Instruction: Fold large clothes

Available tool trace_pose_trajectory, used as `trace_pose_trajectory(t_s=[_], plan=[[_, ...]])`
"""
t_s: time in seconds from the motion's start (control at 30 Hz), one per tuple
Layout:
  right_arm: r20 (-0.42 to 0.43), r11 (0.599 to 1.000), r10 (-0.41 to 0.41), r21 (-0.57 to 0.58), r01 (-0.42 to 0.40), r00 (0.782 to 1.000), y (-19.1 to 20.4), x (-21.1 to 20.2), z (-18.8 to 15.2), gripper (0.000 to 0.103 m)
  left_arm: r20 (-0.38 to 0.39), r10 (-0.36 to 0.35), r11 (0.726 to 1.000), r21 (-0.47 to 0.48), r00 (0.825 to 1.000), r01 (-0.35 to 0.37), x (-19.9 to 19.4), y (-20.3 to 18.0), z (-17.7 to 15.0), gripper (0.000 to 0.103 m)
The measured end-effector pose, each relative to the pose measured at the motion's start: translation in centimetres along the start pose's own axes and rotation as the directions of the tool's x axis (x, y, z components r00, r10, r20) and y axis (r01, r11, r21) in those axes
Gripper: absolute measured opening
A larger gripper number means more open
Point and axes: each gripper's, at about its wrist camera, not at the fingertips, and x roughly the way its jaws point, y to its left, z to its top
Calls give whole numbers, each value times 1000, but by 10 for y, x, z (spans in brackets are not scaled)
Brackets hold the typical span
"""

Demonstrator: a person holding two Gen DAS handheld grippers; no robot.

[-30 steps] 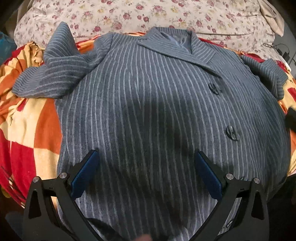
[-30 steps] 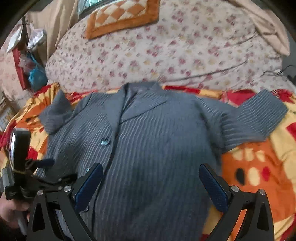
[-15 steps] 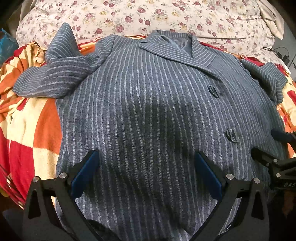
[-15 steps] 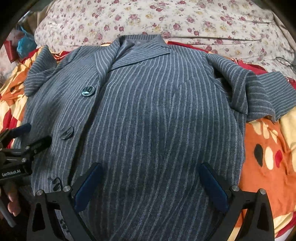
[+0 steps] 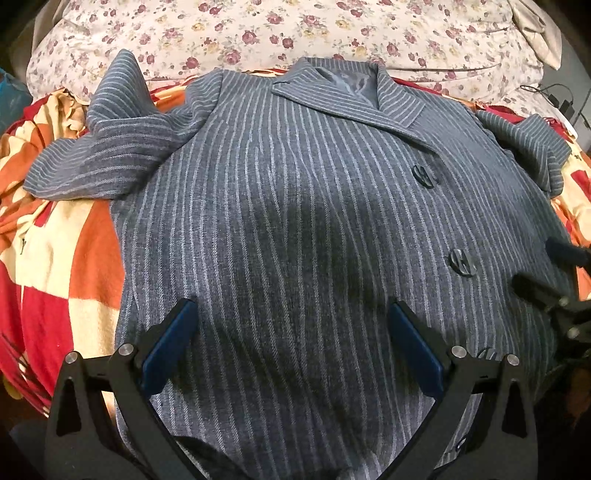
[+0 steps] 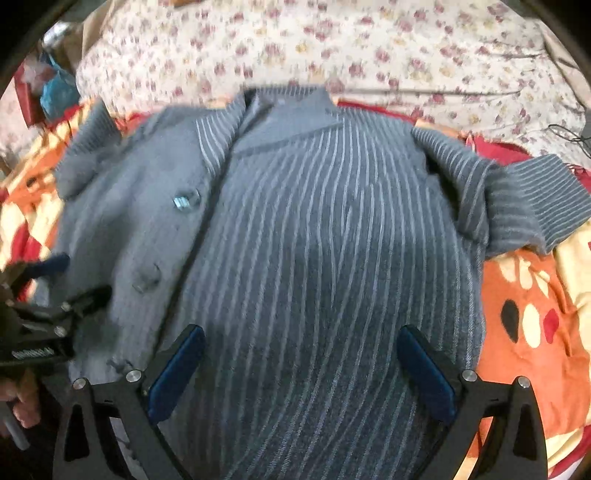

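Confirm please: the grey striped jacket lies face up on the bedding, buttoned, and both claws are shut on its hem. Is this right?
Not quite. Both wrist views show the left claw and right claw open, hovering over the grey striped jacket and gripping nothing. The jacket does lie face up and buttoned on the bedding.

Grey pinstriped jacket (image 5: 295,229), buttoned, lying flat and front-up on the patterned blanket (image 5: 74,258), collar toward the floral pillow (image 5: 295,33), sleeves spread.

Both tools share one build: the left gripper (image 5: 291,339) and right gripper (image 6: 301,363) have black, triangular cut-out arms, silver round screws at the joints and long blue pads (image 5: 166,347) lining the jaws.
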Motion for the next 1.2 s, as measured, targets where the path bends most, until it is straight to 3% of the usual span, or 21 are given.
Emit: trace_pose_trajectory(t_s=[0.17, 0.33, 0.6, 0.83, 1.2], plan=[[121, 998, -33, 64, 25, 992, -7, -26, 4, 103, 33, 10, 1000, -14, 999, -9, -9, 2, -2, 102], [159, 994, -39, 111, 22, 986, -12, -38, 5, 103, 100, 29, 999, -36, 995, -25, -24, 8, -1, 102], [210, 995, -75, 82, 59, 975, -4, -38, 5, 103, 105, 37, 998, -61, 994, -30, -23, 14, -1, 102], [147, 985, -151, 110, 135, 978, -12, -25, 6, 103, 139, 49, 998, -53, 989, -42, -28, 11, 1, 102], [129, 974, -193, 147, 173, 973, -25, -25, 4, 103, 184, 69, 997, -32, 981, -64, -31, 5, 1, 102]])
